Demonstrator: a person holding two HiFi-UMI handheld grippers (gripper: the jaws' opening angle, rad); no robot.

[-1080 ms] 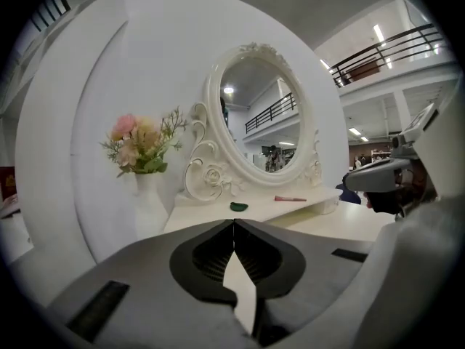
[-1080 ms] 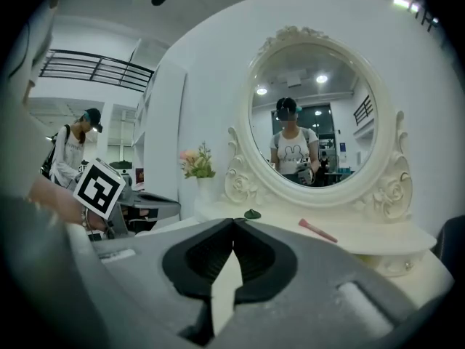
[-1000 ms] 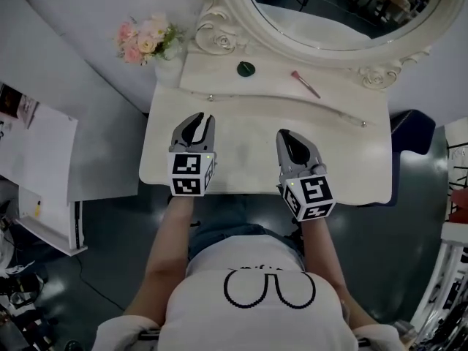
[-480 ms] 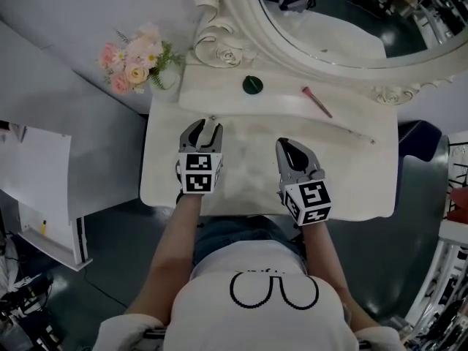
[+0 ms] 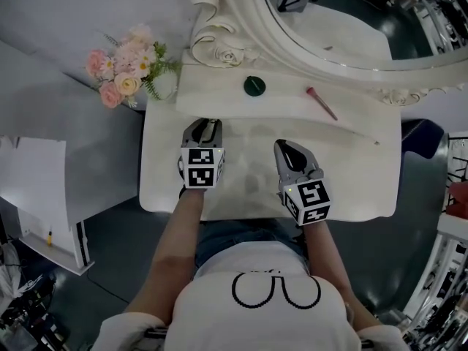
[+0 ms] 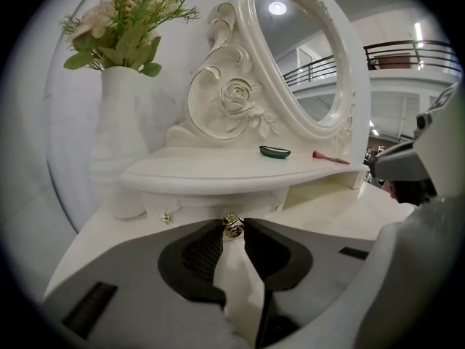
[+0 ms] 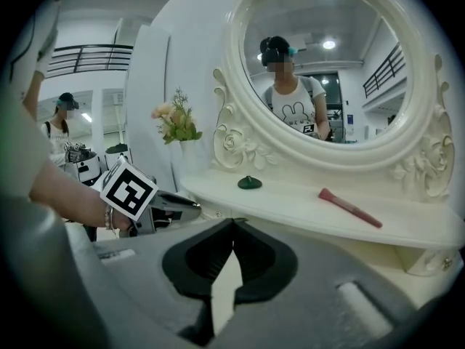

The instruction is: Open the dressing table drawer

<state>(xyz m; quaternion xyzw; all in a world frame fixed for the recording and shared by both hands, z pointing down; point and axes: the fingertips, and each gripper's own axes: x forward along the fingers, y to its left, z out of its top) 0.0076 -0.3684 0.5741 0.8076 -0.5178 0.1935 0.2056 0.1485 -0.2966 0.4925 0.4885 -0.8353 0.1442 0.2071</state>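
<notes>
A: Tongs first: how does the person have them?

B: The left gripper [image 5: 202,126] is drawn in narrow. Its own view shows the gold drawer knob [image 6: 232,225] filling the gap between the two tips, so it looks clamped on the knob. The right gripper [image 7: 232,222] has its tips together with nothing between them. It hangs over the bare tabletop [image 5: 351,174], well apart from the knob, and plays no part for now.

A: And the drawer itself?

B: The drawer front [image 6: 207,203] sits tucked under the raised shelf [image 6: 218,171], toward its left end, flush with the face around it. No gap shows above or beside it, so the drawer is shut.

A: So how much is done?

B: By the look of it, the reach and the grasp are done and only the pull is left. That calls for a straight draw toward the person, level with the tabletop. The knob is small and rounded, so it could slip out of the grip if the pull goes off at an angle.

A: Anything in the way?

B: The path toward the person looks free. The green dish [image 5: 254,86] and the pink brush [image 5: 322,102] rest up on the shelf. The flower vase [image 6: 120,144] stands off to the left, and the oval mirror [image 5: 351,28] rises behind. None of them should be disturbed.
</notes>
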